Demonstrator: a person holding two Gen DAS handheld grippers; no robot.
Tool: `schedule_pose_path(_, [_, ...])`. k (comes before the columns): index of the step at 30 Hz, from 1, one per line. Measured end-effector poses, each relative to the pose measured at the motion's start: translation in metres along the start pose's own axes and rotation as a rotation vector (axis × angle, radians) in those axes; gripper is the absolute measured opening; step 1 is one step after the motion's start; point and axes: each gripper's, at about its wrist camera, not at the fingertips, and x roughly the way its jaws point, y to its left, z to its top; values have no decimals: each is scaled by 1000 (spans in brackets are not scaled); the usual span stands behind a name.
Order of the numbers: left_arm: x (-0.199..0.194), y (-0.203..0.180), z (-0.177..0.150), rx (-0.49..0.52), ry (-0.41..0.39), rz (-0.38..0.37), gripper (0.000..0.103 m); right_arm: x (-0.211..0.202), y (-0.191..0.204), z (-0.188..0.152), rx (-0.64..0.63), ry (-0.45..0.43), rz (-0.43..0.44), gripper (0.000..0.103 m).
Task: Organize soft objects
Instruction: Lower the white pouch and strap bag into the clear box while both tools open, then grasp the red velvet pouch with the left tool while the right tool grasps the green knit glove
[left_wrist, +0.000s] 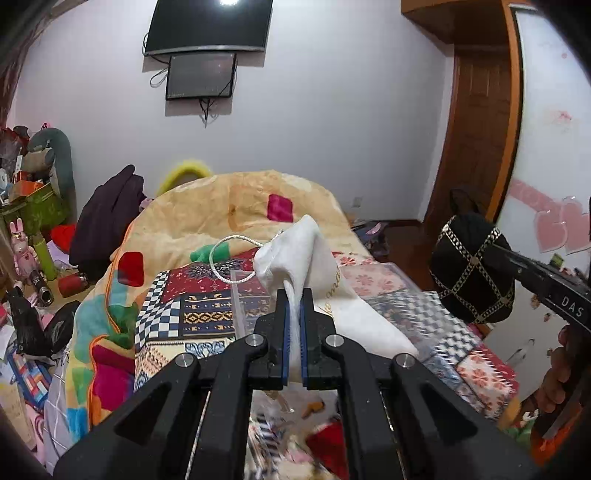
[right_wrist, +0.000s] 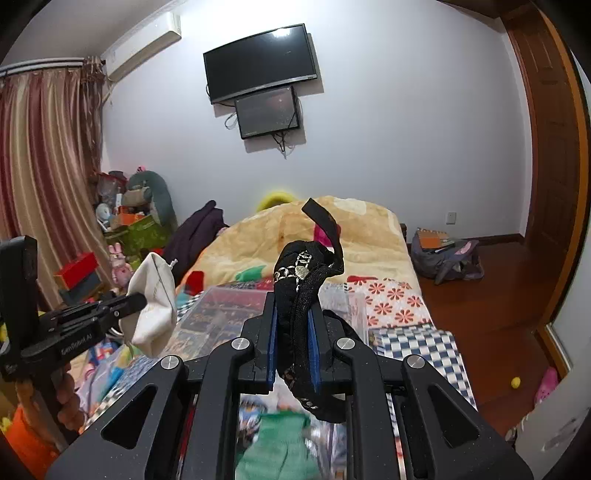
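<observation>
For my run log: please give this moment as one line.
left tongs: shut on white pouch | right tongs: shut on black bag | both lifted above bed

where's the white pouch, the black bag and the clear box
white pouch (left_wrist: 295, 254), left wrist view, upper cloth body
black bag (left_wrist: 472, 273), left wrist view, quilted front
clear box (right_wrist: 229, 306), right wrist view, transparent lid

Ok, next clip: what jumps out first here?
Both claws are loaded at once: the left claw pinches a white drawstring pouch, and the right claw clamps a black bag with gold chain trim. Both are held in the air over a bed with a patchwork cover.
</observation>
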Motion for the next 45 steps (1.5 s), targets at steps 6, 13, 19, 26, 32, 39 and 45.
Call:
schedule_pose_path(6, [53, 5, -3, 15, 91, 30, 3, 47, 5, -6, -26, 100, -11, 13])
schedule_pose_path(13, [97, 1, -18, 16, 206, 2, 3, 87, 9, -26, -52, 246, -1, 13])
schedule_pose_path(19, [105, -8, -23, 41, 244, 2, 8, 97, 12, -29, -67, 324, 22, 16])
schedule_pose_path(26, [86, -10, -16, 32, 222, -16, 34, 86, 13, -22, -72, 317, 49, 37])
schedule_pose_path(32, [38, -14, -7, 44, 128, -19, 52, 53, 15, -12, -73, 233, 55, 57])
schedule_pose_path(39, [-12, -29, -17, 76, 48, -50, 73, 11, 19, -10, -75, 153, 37, 74])
schedule_pose_path(45, [-25, -40, -37, 75, 58, -73, 76, -4, 23, -20, -102, 144, 17, 78])
